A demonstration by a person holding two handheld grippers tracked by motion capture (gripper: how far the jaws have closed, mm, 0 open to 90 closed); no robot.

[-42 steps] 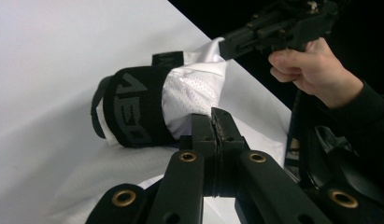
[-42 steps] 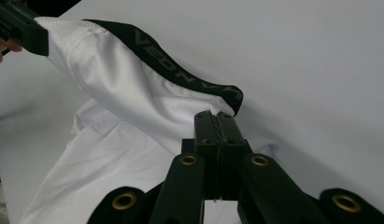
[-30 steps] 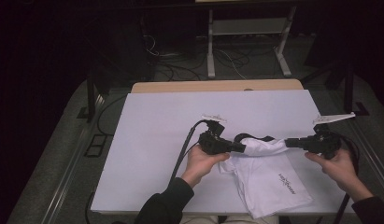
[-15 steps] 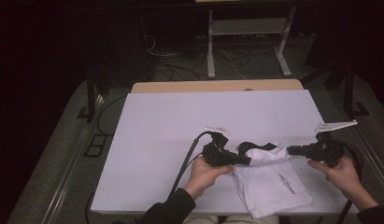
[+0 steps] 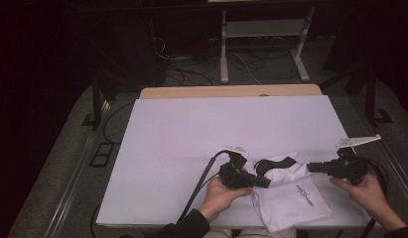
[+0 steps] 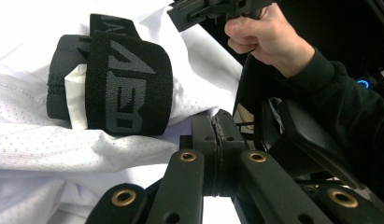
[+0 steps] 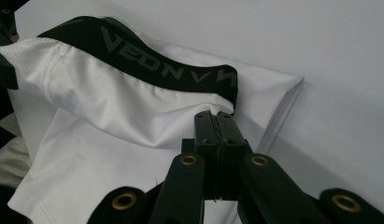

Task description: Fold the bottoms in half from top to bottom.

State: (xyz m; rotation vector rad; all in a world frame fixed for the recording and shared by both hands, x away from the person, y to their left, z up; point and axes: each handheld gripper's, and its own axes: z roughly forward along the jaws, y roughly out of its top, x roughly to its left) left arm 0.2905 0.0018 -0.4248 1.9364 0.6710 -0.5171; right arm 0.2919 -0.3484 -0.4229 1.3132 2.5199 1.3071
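Observation:
A white mesh garment (image 5: pixel 291 196) with a black lettered waistband (image 5: pixel 275 163) lies folded near the table's front right. My left gripper (image 5: pixel 267 183) is at its left edge, jaws shut on the white fabric (image 6: pixel 133 149) just below the bunched waistband (image 6: pixel 119 79). My right gripper (image 5: pixel 310 167) comes in from the right. Its jaws are shut on the garment (image 7: pixel 133 116) where the waistband (image 7: pixel 152 65) ends. A hand holds each gripper, and the right hand (image 6: pixel 269 39) appears in the left gripper view.
The white table (image 5: pixel 216 129) has bare room to the left and behind the garment. A wooden strip (image 5: pixel 231 91) runs along its far edge. Beyond it are a metal stand (image 5: pixel 261 44) and floor cables (image 5: pixel 191 64). Each gripper trails a black cable.
Both grippers have drawn toward the front edge with the garment held between them. The waistband has shifted nearer and the cloth lies more bunched between the jaws.

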